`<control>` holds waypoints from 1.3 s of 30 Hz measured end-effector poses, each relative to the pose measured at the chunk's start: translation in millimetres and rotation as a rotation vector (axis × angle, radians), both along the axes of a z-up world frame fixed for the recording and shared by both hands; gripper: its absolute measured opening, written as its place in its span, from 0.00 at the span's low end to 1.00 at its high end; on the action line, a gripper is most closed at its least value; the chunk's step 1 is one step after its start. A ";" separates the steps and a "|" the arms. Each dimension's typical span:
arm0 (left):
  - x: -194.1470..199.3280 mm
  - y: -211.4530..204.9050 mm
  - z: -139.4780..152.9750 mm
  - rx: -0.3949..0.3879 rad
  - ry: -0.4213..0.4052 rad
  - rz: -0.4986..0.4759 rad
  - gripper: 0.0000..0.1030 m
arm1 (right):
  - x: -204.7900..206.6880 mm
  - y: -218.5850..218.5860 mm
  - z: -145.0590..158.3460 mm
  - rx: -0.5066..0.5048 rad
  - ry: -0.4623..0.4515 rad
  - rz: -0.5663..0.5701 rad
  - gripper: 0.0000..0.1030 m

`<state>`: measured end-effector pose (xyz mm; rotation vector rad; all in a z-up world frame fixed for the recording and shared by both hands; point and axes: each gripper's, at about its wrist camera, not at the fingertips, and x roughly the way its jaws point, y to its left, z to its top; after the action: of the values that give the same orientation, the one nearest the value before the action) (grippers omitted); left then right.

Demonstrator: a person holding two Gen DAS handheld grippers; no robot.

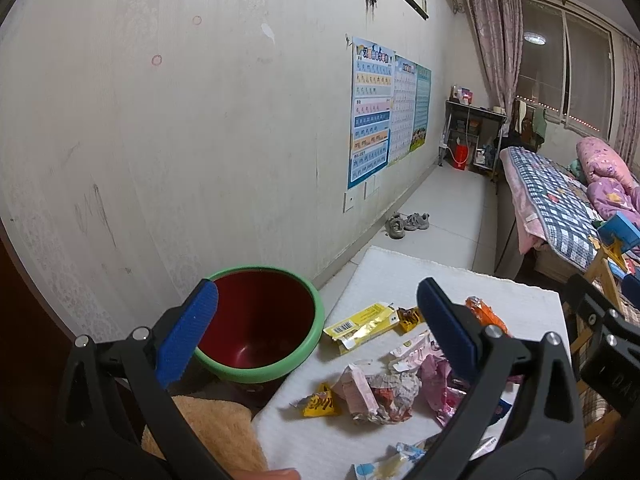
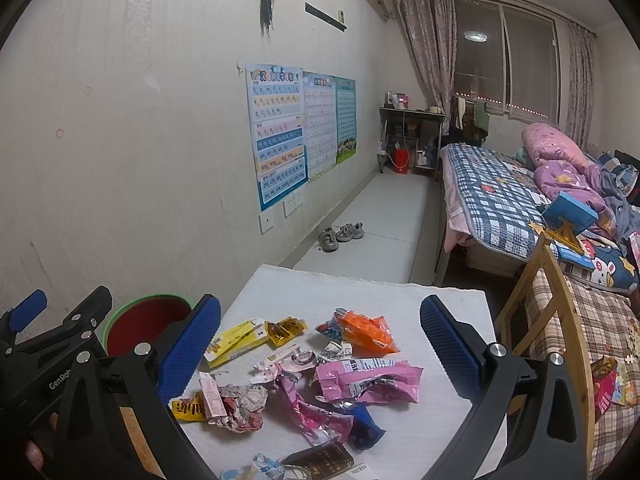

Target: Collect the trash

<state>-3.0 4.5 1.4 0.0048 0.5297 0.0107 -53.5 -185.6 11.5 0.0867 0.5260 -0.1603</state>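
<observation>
Wrappers scattered on the white-covered table (image 2: 400,292): a yellow box (image 2: 236,340), an orange packet (image 2: 366,330), a pink bag (image 2: 366,380) and crumpled paper (image 2: 240,400), with the red bin (image 1: 256,320) just off the table's left edge. Left claw (image 1: 316,332) hangs above, fingers apart and holding nothing. Right claw (image 2: 320,348) too, spread wide over the pile.

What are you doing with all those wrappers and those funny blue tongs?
Someone is tidying up trash with tongs in each hand. The left tongs and the right tongs are both open and holding nothing. Crinkly wrappers, like a yellow box, an orange packet and a pink wrapper, lie scattered on the white table. The red bin with the green rim stands beside the table, with no wrappers visible in it.
</observation>
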 end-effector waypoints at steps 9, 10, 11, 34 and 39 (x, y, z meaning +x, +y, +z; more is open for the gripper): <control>0.5 -1.1 -3.2 0.005 0.004 0.006 0.95 | 0.3 0.3 0.7 0.001 0.002 0.004 0.93; 0.5 -1.6 -3.4 0.006 0.005 0.006 0.95 | 0.2 0.3 0.7 0.001 0.001 0.003 0.93; 0.8 -1.6 -3.3 0.006 0.006 0.005 0.95 | 0.4 0.3 0.7 0.002 0.001 0.003 0.93; -0.8 10.3 -1.5 -0.028 -0.052 0.056 0.95 | 0.4 -1.2 1.6 0.004 0.004 0.001 0.93; 2.7 9.5 -4.6 -0.020 -0.032 0.039 0.95 | -0.1 -1.3 1.8 0.007 0.004 0.000 0.93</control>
<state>-0.4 14.0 -3.1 -0.0255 0.4980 0.0435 -53.7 -186.9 13.3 0.0933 0.5309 -0.1584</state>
